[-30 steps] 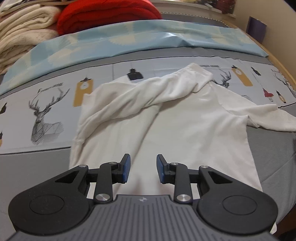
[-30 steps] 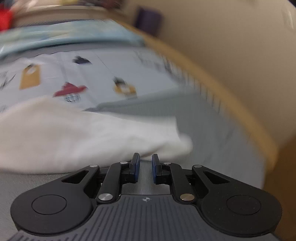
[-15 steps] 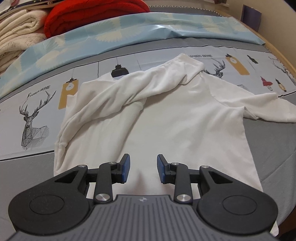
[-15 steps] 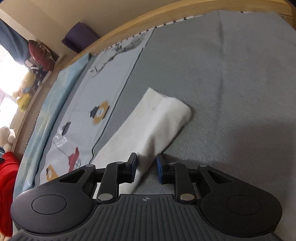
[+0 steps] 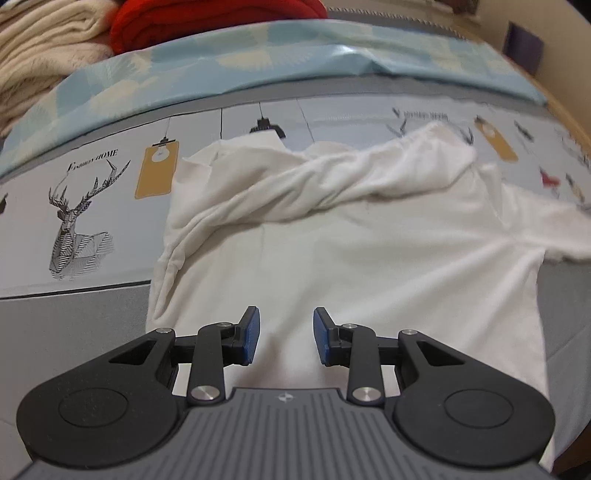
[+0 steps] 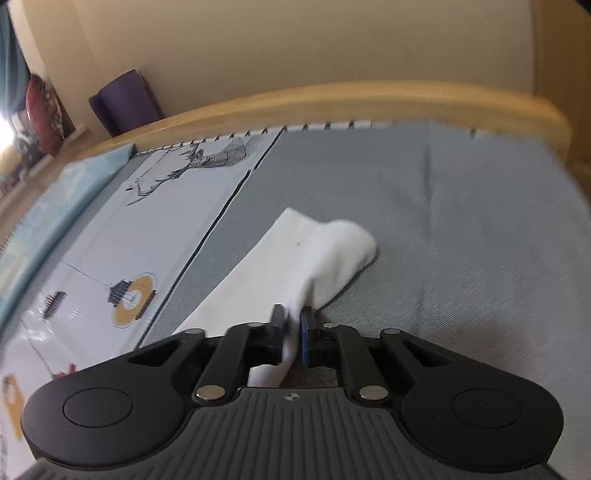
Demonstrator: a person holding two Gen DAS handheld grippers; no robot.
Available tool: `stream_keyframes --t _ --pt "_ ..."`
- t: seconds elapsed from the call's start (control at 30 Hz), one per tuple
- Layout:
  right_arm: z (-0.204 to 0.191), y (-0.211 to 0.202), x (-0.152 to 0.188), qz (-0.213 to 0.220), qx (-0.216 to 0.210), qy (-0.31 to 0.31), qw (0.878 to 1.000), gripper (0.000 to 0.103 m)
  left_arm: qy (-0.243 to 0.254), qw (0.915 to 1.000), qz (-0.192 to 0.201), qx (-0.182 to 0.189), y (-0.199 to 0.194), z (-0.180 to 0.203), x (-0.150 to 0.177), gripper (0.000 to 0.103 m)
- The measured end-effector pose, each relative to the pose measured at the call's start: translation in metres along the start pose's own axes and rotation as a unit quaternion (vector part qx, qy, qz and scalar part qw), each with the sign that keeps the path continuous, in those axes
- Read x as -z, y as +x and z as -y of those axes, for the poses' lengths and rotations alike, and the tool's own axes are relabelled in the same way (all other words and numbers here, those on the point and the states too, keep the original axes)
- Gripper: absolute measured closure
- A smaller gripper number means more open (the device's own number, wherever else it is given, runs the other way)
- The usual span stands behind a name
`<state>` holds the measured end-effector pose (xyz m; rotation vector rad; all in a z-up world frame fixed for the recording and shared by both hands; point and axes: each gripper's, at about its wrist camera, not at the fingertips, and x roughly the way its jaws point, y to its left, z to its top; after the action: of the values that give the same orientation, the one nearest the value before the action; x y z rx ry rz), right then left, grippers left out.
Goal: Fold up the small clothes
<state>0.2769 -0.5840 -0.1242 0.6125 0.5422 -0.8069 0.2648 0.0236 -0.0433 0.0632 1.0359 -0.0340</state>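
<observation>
A white long-sleeved shirt (image 5: 369, 258) lies spread on the bed, and one sleeve (image 5: 303, 188) is folded across its chest. My left gripper (image 5: 286, 338) hovers over the shirt's lower part, open, with only flat cloth showing between its blue pads. In the right wrist view the other sleeve (image 6: 314, 251) stretches out over the grey bedspread, cuff end farthest from me. My right gripper (image 6: 294, 326) has narrow jaws with this sleeve's edge bunched between them, the cloth filling the gap.
A printed bedspread (image 5: 85, 206) with deer and lamps covers the bed. A light blue cover (image 5: 258, 55) lies behind it. Cream blankets (image 5: 40, 48) and a red one (image 5: 207, 18) are stacked at the far side. A wooden bed rail (image 6: 369, 99) and a wall border the right.
My right gripper rolled level and moved along the sleeve; the sleeve's edge, earlier beside and under the fingers, now sits between them. The left gripper drifted slightly, still open over the shirt.
</observation>
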Motion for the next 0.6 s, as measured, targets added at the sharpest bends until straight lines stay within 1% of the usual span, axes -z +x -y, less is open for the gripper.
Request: stream_keyframes --t 0.03,0.07,0.13,0.2,0.27,0.3,0.37,0.43,0.47,0.5,0.53,0.57,0.6 --pt "-0.007 -0.008 -0.002 0.012 0.012 -0.012 1.000 0.087 -0.010 0.9999 0.006 0.008 0.000 -0.002 -0.004 0.068" --pt "-0.013 -0.020 -0.004 0.029 0.014 -0.025 0.999 0.085 -0.018 0.9997 0.010 0.012 0.001 -0.003 -0.008 0.068" --pt "-0.026 -0.046 -0.007 0.050 -0.010 -0.040 0.998 0.081 -0.033 0.9991 0.023 0.015 0.001 -0.005 -0.016 0.068" --pt "-0.039 -0.074 -0.012 0.053 -0.045 -0.043 0.997 0.081 -0.051 0.9974 0.046 0.021 0.001 -0.009 -0.024 0.068" --pt "-0.061 -0.108 -0.011 0.037 -0.101 -0.051 0.993 0.081 -0.061 0.9958 0.063 0.030 0.002 -0.011 -0.033 0.068" --pt "-0.075 -0.127 -0.008 0.024 -0.135 -0.062 0.989 0.081 -0.063 0.9948 0.071 0.035 0.003 -0.013 -0.037 0.068" --pt "-0.100 -0.164 0.003 -0.004 -0.196 -0.091 0.976 0.081 -0.065 0.9932 0.086 0.044 0.007 -0.016 -0.044 0.069" --pt "-0.119 -0.193 0.024 -0.041 -0.251 -0.110 0.961 0.081 -0.072 0.9917 0.093 0.053 0.012 -0.020 -0.049 0.079" --pt "-0.128 -0.204 0.038 -0.066 -0.284 -0.123 0.949 0.081 -0.076 0.9907 0.095 0.059 0.015 -0.022 -0.051 0.088" --pt "-0.135 -0.209 0.053 -0.089 -0.311 -0.136 0.937 0.081 -0.080 0.9899 0.097 0.065 0.019 -0.023 -0.052 0.091" --pt "-0.142 -0.211 0.072 -0.114 -0.332 -0.151 0.924 0.081 -0.080 0.9892 0.101 0.070 0.021 -0.022 -0.054 0.092" --pt "-0.148 -0.208 0.090 -0.136 -0.340 -0.164 0.916 0.081 -0.076 0.9889 0.105 0.073 0.024 -0.021 -0.055 0.096" --pt "-0.153 -0.202 0.110 -0.160 -0.334 -0.175 0.912 0.081 -0.068 0.9890 0.108 0.075 0.026 -0.018 -0.056 0.097"
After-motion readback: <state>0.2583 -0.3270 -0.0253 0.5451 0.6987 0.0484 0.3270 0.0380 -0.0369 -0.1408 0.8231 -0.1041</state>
